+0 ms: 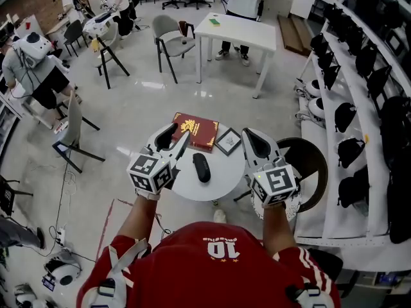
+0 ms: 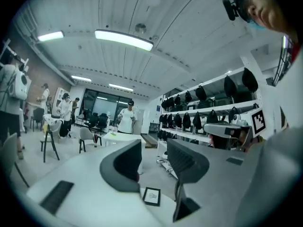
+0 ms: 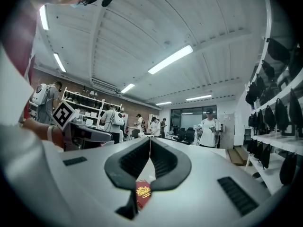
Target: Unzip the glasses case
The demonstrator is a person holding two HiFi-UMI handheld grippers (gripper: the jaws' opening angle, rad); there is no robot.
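The black glasses case (image 1: 201,167) lies zipped on the small round white table (image 1: 218,185), between my two raised grippers and touched by neither. My left gripper (image 1: 174,136) is held level above the table's left side; in the left gripper view the left gripper (image 2: 154,157) shows a clear gap between its dark pads, with nothing in it. The right gripper (image 1: 252,140) hovers over the table's right side. Its pads meet tip to tip in the right gripper view, where the right gripper (image 3: 150,145) holds nothing.
A red book (image 1: 196,131) with a gold emblem and a small framed picture (image 1: 228,141) lie at the table's far side. A dark round stool (image 1: 309,164) stands to the right, beside shelves of black bags (image 1: 359,108). Farther off are a white table (image 1: 236,31), chairs and people.
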